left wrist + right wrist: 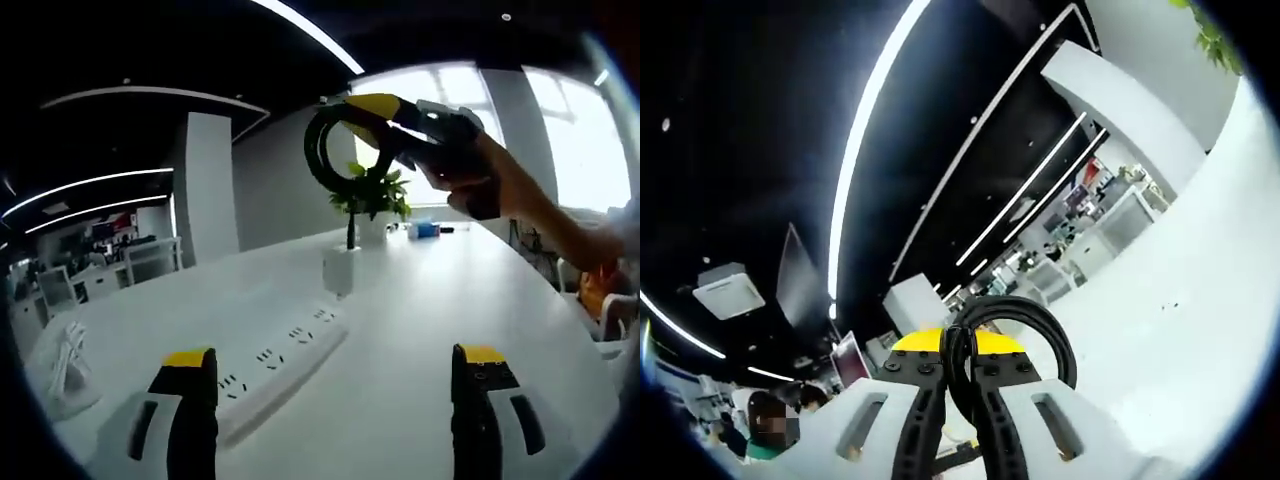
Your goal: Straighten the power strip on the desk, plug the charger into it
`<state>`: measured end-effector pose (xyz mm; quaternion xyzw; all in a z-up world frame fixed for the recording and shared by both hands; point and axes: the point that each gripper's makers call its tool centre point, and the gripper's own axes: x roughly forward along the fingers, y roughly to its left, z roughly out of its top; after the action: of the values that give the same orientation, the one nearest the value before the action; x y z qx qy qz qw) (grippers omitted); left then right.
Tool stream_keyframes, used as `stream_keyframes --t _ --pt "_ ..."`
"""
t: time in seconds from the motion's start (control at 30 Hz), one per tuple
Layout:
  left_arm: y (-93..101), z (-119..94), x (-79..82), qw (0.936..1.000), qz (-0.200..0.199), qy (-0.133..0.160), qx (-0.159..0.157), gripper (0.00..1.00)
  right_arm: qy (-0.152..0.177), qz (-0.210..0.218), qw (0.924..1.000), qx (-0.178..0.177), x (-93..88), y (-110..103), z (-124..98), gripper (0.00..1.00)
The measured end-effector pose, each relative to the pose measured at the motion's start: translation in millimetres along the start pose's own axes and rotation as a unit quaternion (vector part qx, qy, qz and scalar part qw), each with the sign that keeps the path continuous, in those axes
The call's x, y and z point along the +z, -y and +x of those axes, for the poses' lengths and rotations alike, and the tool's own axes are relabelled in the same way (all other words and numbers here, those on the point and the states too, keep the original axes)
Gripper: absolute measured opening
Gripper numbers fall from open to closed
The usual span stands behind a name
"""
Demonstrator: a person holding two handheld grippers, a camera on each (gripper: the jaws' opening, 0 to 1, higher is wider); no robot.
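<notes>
Cable held high as power strip waits on table
Right gripper (400, 125) fingers pinch a looped black cable (1025, 335); left gripper (335, 390) fingers, spread, hover nearer the power strip (280, 365), angled away

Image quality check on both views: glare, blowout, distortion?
Left gripper view: windows blown out behind the right gripper, which holds a looped black cable in backlit silhouette; power strip and desk evenly lit, edges bent by fisheye. Right gripper view: dark ceiling, light strips flaring and curved; cable loop sharp.
</notes>
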<state>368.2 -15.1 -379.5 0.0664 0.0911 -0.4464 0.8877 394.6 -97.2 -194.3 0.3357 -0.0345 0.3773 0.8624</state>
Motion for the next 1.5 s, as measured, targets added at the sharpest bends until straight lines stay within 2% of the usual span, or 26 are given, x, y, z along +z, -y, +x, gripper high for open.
stream_keyframes --t 0.17,0.37,0.87,1.3,1.5 --pt "-4.5 10 0.2 1.0 0.004 0.0 0.0 0.99 -0.001 0.004 1.0 0.001 -1.5 1 6 0.06" --pt "-6.6 24 11.4 0.9995 0.014 0.027 0.002 0.99 -0.003 0.011 0.9999 0.002 -2.2 3 10 0.06" --pt "-2.2 52 19.6 0.9991 0.02 0.037 -0.004 0.99 0.006 0.029 0.9996 -0.001 -4.3 10 20 0.06" --pt "-16.6 80 33.1 0.9987 0.027 0.044 0.0 0.98 0.006 0.031 0.9995 0.008 -6.8 4 26 0.06" --pt "-25.0 93 37.4 0.9984 0.026 0.051 0.002 0.91 0.007 0.028 0.9995 0.01 -3.8 2 25 0.06"
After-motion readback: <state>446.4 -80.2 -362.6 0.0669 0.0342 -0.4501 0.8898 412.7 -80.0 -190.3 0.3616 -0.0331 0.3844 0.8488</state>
